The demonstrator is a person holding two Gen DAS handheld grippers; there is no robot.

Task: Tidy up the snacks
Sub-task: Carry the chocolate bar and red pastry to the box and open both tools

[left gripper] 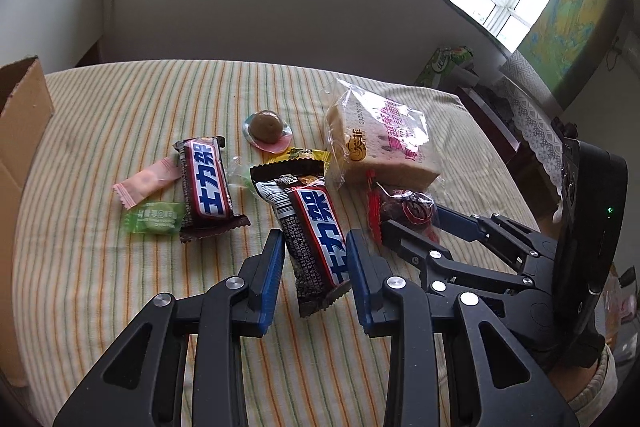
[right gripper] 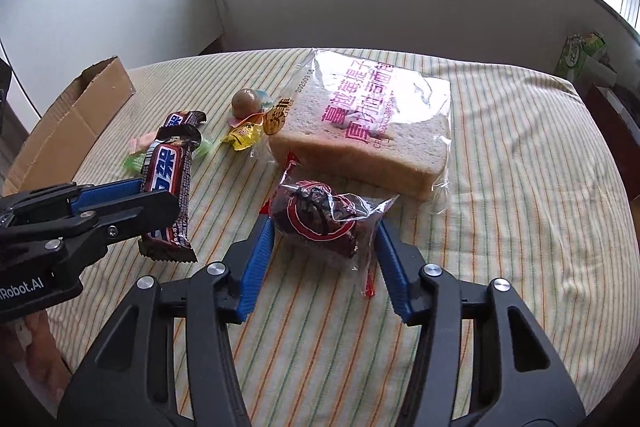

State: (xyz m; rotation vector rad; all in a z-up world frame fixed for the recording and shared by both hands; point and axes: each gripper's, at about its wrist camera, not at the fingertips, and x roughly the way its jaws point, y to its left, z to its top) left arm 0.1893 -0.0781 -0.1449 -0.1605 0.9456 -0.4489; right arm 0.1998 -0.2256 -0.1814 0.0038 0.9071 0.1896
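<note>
Snacks lie on a striped cloth (left gripper: 120, 287). My left gripper (left gripper: 314, 243) is open, its blue pads on either side of a Snickers bar (left gripper: 312, 235), close to it; it also shows in the right wrist view (right gripper: 166, 199). My right gripper (right gripper: 324, 231) is open around a red-printed packet of dark dried fruit (right gripper: 320, 217), which also shows in the left wrist view (left gripper: 404, 211). A second Snickers bar (left gripper: 206, 183), a pink candy (left gripper: 146, 185), a green candy (left gripper: 154, 219), a yellow candy (right gripper: 242, 137), a brown ball sweet (left gripper: 266, 127) and wrapped bread (right gripper: 360, 135) lie beyond.
An open cardboard box (left gripper: 20, 147) stands at the cloth's left edge; it also shows in the right wrist view (right gripper: 68, 131). A green carton (right gripper: 582, 57) stands off the far right corner. A wall and window ledge with plants run behind.
</note>
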